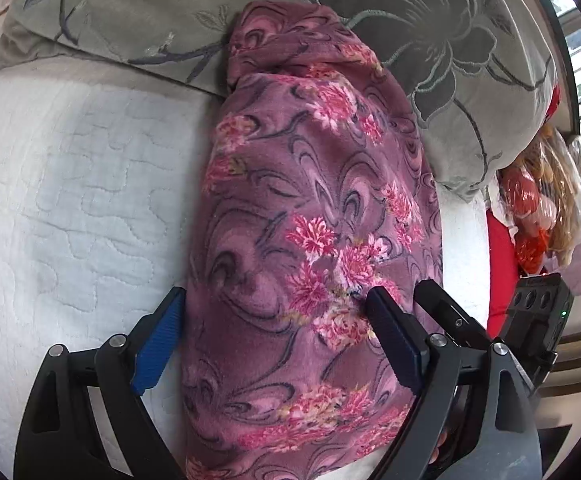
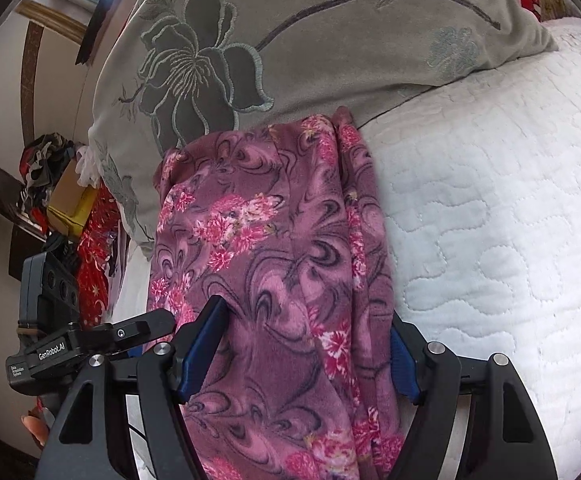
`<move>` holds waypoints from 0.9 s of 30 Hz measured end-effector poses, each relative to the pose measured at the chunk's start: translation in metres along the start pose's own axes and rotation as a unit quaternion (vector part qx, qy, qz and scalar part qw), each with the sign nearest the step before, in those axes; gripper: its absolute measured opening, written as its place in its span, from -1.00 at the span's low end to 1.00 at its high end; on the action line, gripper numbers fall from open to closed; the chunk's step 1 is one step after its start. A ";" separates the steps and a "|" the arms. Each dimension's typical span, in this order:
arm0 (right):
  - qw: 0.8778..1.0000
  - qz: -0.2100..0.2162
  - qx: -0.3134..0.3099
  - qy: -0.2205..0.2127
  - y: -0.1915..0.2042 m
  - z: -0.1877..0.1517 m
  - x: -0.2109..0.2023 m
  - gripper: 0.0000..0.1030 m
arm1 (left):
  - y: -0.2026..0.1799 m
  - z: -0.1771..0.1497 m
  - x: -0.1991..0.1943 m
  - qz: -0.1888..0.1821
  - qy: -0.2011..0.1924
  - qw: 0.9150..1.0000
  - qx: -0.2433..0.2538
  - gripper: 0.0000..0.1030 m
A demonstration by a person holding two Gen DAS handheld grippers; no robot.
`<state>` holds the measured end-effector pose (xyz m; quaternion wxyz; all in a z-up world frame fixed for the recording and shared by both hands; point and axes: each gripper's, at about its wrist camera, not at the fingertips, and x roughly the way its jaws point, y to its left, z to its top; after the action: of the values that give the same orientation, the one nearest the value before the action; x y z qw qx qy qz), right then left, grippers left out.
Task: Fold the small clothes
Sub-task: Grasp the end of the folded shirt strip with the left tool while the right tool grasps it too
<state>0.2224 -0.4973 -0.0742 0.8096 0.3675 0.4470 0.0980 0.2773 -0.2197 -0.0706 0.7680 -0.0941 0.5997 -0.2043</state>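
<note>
With both grippers' fingers (image 1: 162, 340) (image 2: 204, 350) wide around the purple floral garment (image 1: 314, 220) and gripping nothing, closing could bunch its layers.

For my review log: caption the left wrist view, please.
Open left gripper straddling a folded floral garment on a white quilt, pillow behind.

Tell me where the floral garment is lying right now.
In both wrist views the floral garment lies as a long strip on the white quilt, its far end against the grey pillow, its near end between both hand-held grippers' open jaws.
</note>
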 end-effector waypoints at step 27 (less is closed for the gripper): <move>0.965 -0.171 -0.192 -0.051 0.098 -0.028 -0.029 -0.55 | -0.015 -0.004 -0.027 -0.042 -0.044 0.998 -0.035 -0.41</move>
<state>0.1999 -0.4281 0.0022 0.8916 0.1276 0.4340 0.0227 0.2647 -0.2209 -0.0421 0.7804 -0.1545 0.5679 -0.2111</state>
